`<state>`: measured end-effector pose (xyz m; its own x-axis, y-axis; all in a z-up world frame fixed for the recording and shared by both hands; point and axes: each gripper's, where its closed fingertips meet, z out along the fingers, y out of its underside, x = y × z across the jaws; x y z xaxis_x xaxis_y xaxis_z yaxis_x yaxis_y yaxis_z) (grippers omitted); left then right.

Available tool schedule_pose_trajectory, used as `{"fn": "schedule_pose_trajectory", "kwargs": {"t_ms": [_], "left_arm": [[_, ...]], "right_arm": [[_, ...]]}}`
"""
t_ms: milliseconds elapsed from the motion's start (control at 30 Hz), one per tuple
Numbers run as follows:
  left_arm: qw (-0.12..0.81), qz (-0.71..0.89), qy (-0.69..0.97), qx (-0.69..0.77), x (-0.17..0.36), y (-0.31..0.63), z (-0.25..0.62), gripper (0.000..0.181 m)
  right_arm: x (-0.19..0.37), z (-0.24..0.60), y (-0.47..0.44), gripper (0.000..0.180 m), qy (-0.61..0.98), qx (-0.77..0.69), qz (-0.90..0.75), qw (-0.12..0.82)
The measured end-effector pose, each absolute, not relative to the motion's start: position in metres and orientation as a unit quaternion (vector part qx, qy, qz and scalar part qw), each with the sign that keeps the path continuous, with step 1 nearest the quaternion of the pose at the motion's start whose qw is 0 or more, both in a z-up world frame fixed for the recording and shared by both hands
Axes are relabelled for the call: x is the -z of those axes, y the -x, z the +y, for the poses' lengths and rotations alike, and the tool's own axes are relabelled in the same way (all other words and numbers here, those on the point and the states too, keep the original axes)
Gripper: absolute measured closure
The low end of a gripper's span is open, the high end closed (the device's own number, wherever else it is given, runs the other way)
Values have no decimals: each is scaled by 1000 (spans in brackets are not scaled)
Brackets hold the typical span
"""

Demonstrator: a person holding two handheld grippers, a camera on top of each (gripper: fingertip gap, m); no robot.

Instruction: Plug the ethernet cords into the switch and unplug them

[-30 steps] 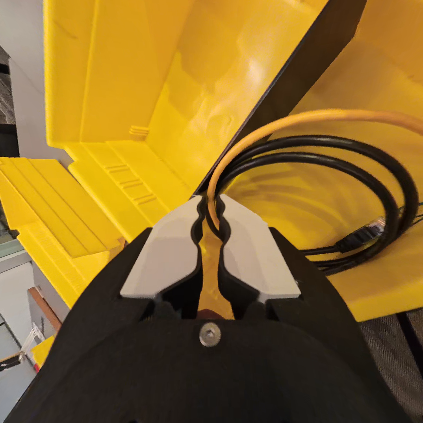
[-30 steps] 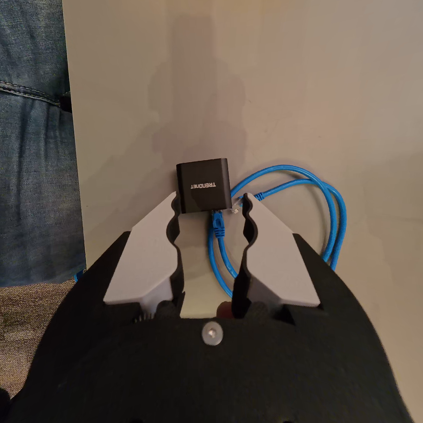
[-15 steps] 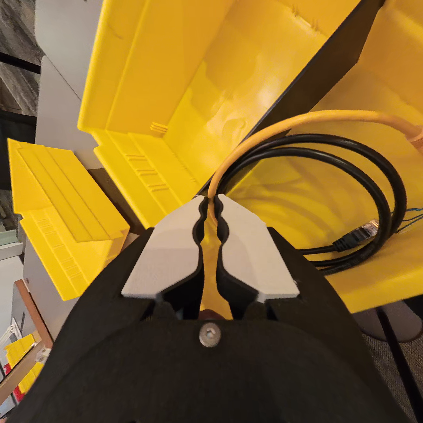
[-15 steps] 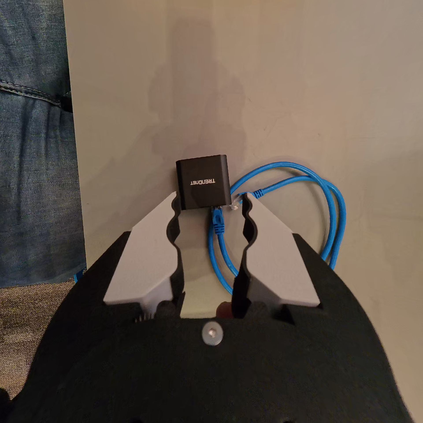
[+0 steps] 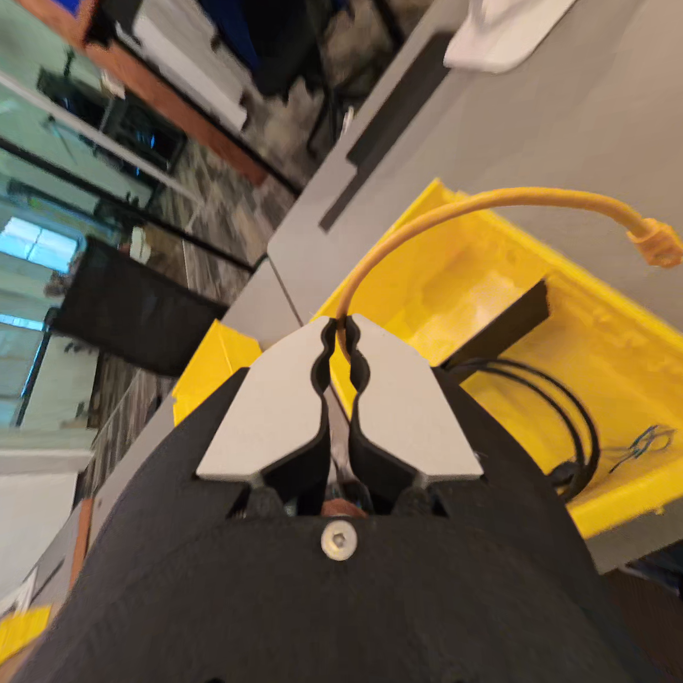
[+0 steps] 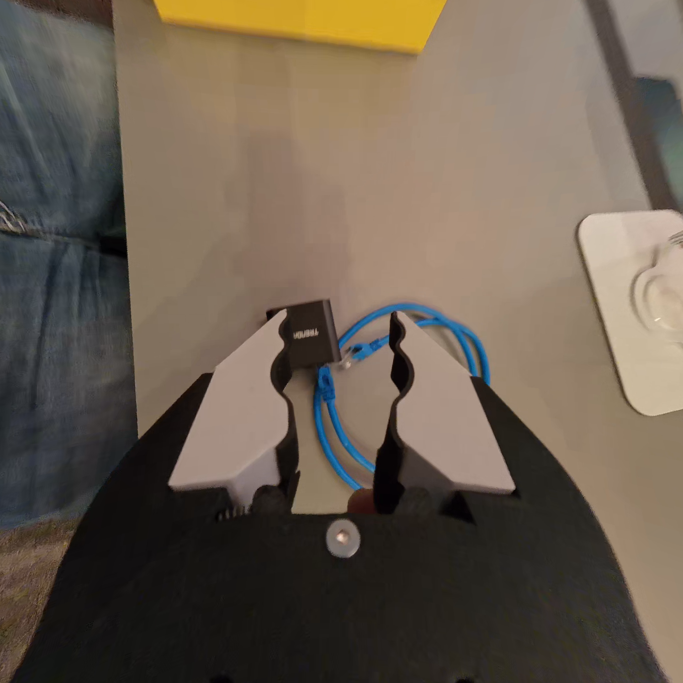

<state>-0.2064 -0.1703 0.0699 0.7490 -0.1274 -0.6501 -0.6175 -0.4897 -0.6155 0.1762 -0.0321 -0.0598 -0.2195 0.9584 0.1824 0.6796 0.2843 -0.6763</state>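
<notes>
My left gripper [image 5: 342, 320] is shut on a yellow-orange ethernet cord [image 5: 462, 207]. The cord arcs up and right to its free plug [image 5: 656, 247], lifted above the yellow bin [image 5: 610, 325]. A black cord [image 5: 554, 406] lies coiled in the bin beside a black divider [image 5: 499, 332]. My right gripper [image 6: 338, 318] is open above the grey table [image 6: 369, 184]. The small black switch [image 6: 314, 338] lies just past its left fingertip. A blue cord [image 6: 476, 351] loops beside it, one plug [image 6: 326, 382] at the switch's near side, the other plug [image 6: 356, 353] loose next to it.
A yellow bin's edge [image 6: 295, 22] shows at the far side of the table in the right wrist view. A white flat pad [image 6: 635, 306] with something clear on it lies at the right. A person's blue jeans [image 6: 55, 295] are at the table's left edge. My right fingertips sit around 45 cm from my left ones. My right tips are roughly 7 cm from the small black switch [image 6: 314, 338]. My right tips are roughly 8 cm from the plug [image 6: 326, 382].
My left gripper has lifted the yellow-orange cord out of the bin and swung up, so its plug now hangs free. My right gripper has pulled back and up; the switch looks smaller.
</notes>
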Motion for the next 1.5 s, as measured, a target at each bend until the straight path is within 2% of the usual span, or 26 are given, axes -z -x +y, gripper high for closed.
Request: {"fn": "schedule_pose_trajectory", "kwargs": {"t_ms": [33,300,600,667,767,867,1000,1067,1133,1233,1333,1500], "left_arm": [[474,238,807,-260,-82,193,-165,176],[609,368,698,-83,-137,45,-112,176],[629,504,582,110,-156,-98,-97,176],[627,517,568,127,-157,-112,-96,176],[626,527,556,143,-157,-123,-94,176],[629,526,551,158,-158,-124,-93,176],[604,521,578,171,-147,-115,-84,175],[570,517,619,156,-131,-100,-75,165],[535,504,664,135,-114,-83,-67,152],[524,473,696,132,-107,-61,-66,153],[530,443,710,136,-111,-54,-70,153],[509,405,745,147,-104,-85,-68,135]], "right_arm": [[50,-32,-172,129,550,-247,-735,309],[-8,-69,-115,128,481,-393,-706,340],[-33,-111,-82,121,378,-612,-662,210],[-41,-117,-88,129,346,-653,-646,190],[-49,-120,-100,160,310,-694,-627,171],[-50,-118,-107,166,297,-698,-626,183],[-39,-98,-101,167,353,-629,-651,237],[-35,-74,-99,168,402,-577,-652,284],[-27,-39,-102,168,455,-473,-665,357],[-24,3,-117,169,489,-311,-679,451],[-26,28,-130,168,492,-183,-681,511],[-19,49,-136,168,459,10,-676,577]]}}
